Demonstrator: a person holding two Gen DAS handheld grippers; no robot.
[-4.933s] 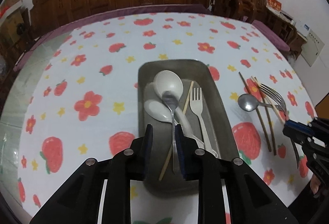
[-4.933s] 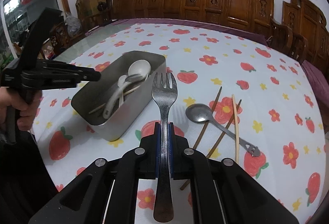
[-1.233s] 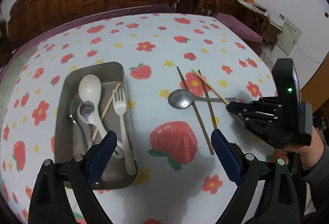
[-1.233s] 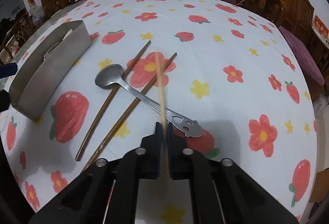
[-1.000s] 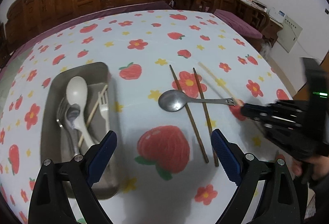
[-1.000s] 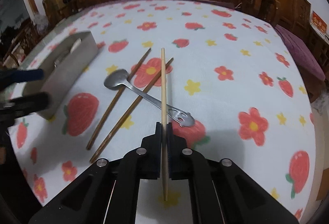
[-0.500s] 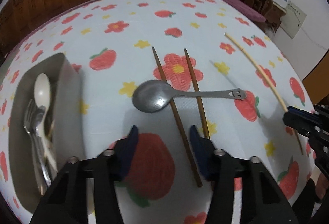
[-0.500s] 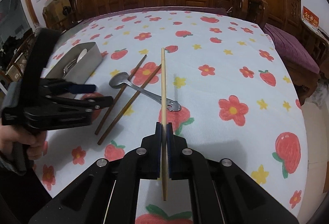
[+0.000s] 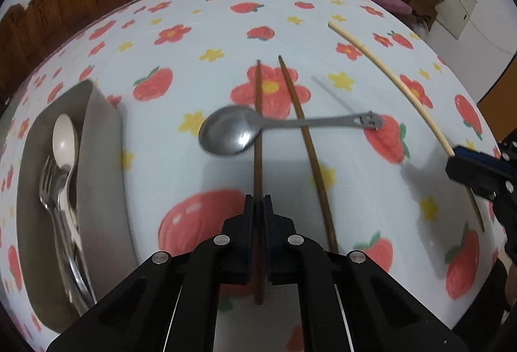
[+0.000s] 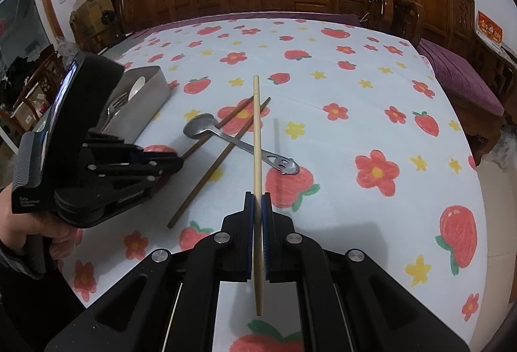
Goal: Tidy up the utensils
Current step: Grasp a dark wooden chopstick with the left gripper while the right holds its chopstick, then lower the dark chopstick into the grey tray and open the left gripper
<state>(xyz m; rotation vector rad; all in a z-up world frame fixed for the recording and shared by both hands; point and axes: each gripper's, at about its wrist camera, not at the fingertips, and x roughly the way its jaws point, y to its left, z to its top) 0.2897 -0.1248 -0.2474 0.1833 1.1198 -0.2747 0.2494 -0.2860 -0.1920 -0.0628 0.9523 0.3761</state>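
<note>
Left gripper (image 9: pixel 258 206): jaws drawn together on a dark brown chopstick (image 9: pixel 258 158), pinching it near its lower end, with a short stub showing below the fingers at the bottom centre of the left wrist view. The stick runs straight up the frame from the grip and passes under the bowl of the metal spoon (image 9: pixel 232 134). This grip near one end looks chosen so the stick can be drawn out lengthwise from beneath the spoon; whether it is lifted off the cloth cannot be told.

Right gripper (image 10: pixel 258 206): fingers pressed onto a pale chopstick (image 10: pixel 257 139), held about a third of the way along, the long part projecting up the middle of the right wrist view and clear of the tablecloth (image 10: pixel 355 87) (its shadow falls just to its right). Held aloft and level, it appears ready for carrying.

The second dark chopstick (image 9: pixel 307 151) lies free on the cloth, just right of the pinched one, also crossed by the spoon handle.

Metal tray (image 9: pixel 100 158): at the left edge of the left wrist view, already holding a white spoon (image 9: pixel 64 139) and a fork (image 9: pixel 48 177). Judged destination for both held sticks; the spoon and one chopstick remain outstanding.
</note>
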